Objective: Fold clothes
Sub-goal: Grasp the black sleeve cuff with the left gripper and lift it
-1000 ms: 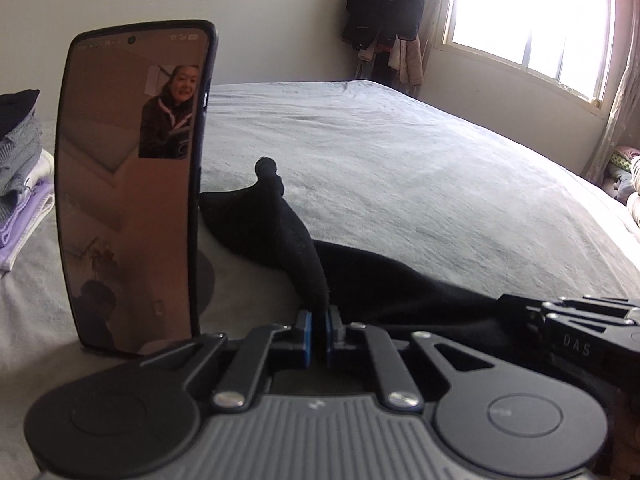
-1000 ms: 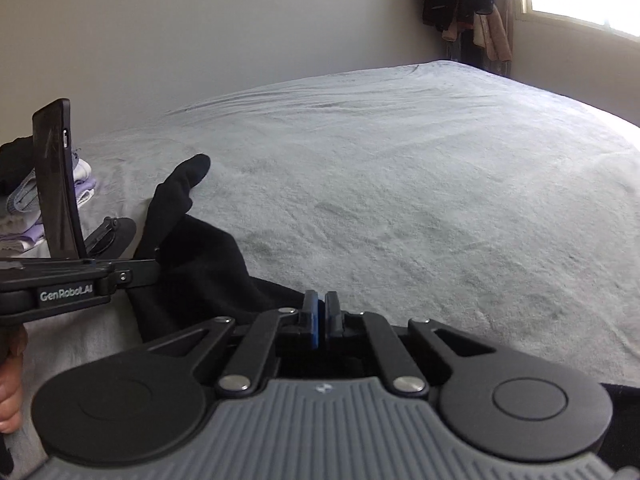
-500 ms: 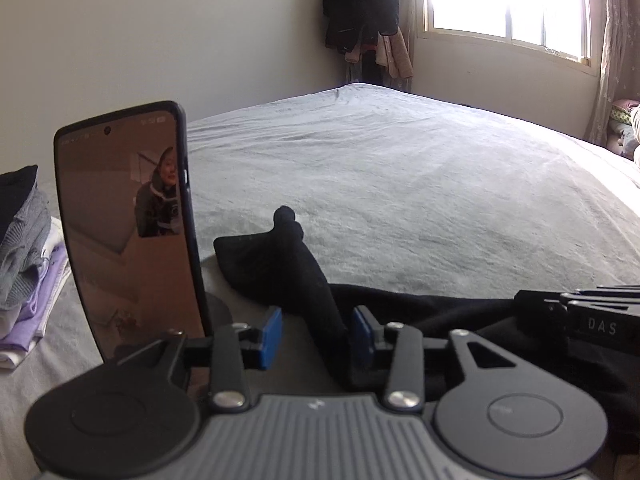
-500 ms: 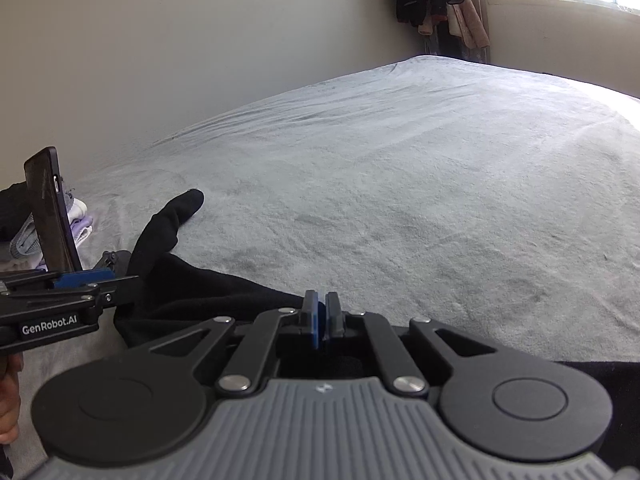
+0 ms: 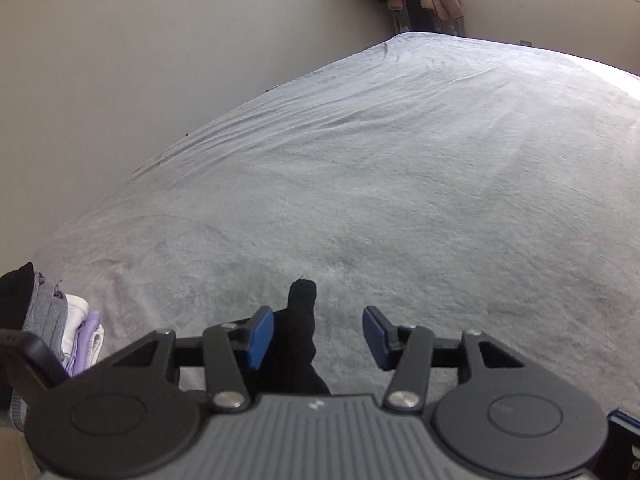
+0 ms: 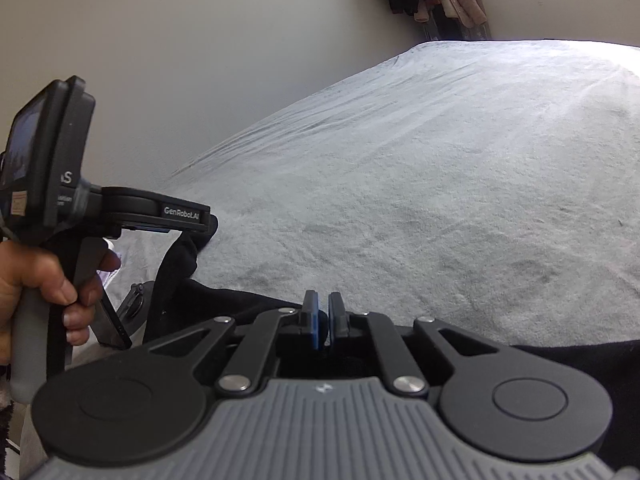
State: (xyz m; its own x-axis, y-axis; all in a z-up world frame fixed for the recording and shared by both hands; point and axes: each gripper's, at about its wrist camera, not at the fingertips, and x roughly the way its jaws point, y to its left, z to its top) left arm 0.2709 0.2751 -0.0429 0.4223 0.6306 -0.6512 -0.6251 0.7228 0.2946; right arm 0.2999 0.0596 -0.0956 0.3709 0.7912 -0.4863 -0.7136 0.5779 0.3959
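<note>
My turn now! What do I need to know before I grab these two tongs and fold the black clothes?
Left tongs: open, holding nothing. A black sleeve pokes up between the pads without being pinched.
Right tongs: shut, low over the edge of the black garment; whether cloth is caught between the pads is hidden.
The garment lies bunched along the near edge of the grey bed, not yet folded flat.
A pile of folded clothes sits at the far left.
Left to do: take hold of the sleeve again, spread the garment, fold it, add it to the pile.
</note>
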